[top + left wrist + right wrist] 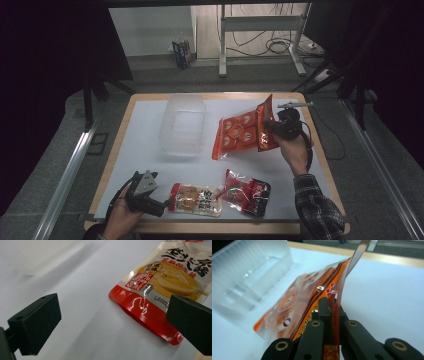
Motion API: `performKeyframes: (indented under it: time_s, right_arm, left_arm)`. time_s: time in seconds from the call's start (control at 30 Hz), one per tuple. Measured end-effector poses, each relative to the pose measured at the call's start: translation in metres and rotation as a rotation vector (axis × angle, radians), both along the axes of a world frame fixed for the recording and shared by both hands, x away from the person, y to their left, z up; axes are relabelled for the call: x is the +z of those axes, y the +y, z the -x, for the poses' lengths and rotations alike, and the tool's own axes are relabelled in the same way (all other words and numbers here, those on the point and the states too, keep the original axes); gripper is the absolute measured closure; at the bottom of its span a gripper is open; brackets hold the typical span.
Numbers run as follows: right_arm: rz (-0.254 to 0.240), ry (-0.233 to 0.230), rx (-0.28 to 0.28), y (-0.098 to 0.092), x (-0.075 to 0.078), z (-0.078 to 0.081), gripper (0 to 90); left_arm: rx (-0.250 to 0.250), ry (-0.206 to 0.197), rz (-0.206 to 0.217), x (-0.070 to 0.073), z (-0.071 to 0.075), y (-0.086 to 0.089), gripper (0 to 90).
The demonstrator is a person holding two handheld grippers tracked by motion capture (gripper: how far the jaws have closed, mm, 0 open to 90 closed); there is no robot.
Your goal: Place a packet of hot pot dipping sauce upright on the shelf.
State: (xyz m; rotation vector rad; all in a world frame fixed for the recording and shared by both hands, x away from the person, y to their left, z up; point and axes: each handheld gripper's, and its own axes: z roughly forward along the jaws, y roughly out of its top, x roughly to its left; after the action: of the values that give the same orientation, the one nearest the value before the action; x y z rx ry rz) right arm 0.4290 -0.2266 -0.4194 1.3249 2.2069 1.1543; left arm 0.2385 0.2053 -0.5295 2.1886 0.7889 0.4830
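Observation:
My right gripper (268,128) is shut on the edge of an orange snack bag (239,132), which hangs tilted above the white table mat (142,150). In the right gripper view the bag (294,302) is pinched between the closed jaws of my right gripper (331,305). Near the front left, my left gripper (161,205) stands open, pointing at a red and yellow sauce pouch (196,200) that lies flat. In the left gripper view the left gripper (113,320) holds nothing, and the pouch (162,285) lies just ahead, by the right jaw.
A clear plastic container (182,125) stands at the back middle of the mat, left of the lifted bag. A red and black packet (246,191) lies near the front edge, right of the pouch. The container (249,277) looms beside the bag.

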Motion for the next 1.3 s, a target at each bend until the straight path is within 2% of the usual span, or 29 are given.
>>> performKeyframes:
  time_s: [0.27,0.53,0.83,1.07,1.3]
  right_arm:
    - [-0.023,-0.016,0.042,0.021,0.026,-0.005,88.3]
    - [-0.117,-0.014,0.112,0.039,0.053,-0.009,88.4]
    - [-0.145,-0.017,0.198,0.067,0.079,-0.006,88.4]
    - [-0.098,-0.043,0.241,0.089,0.095,-0.003,88.4]
    - [-0.111,-0.05,0.226,0.093,0.106,-0.01,88.5]
  left_arm:
    - [0.0,-0.001,0.001,0.0,0.0,0.0,0.0]
    - [0.002,-0.004,0.001,0.001,0.001,0.001,0.0]
    - [0.004,-0.01,0.005,0.001,0.001,0.002,0.0]
    - [0.006,-0.015,0.008,0.001,0.001,0.002,0.0]
    - [0.003,-0.016,0.005,0.002,0.001,0.002,0.0]
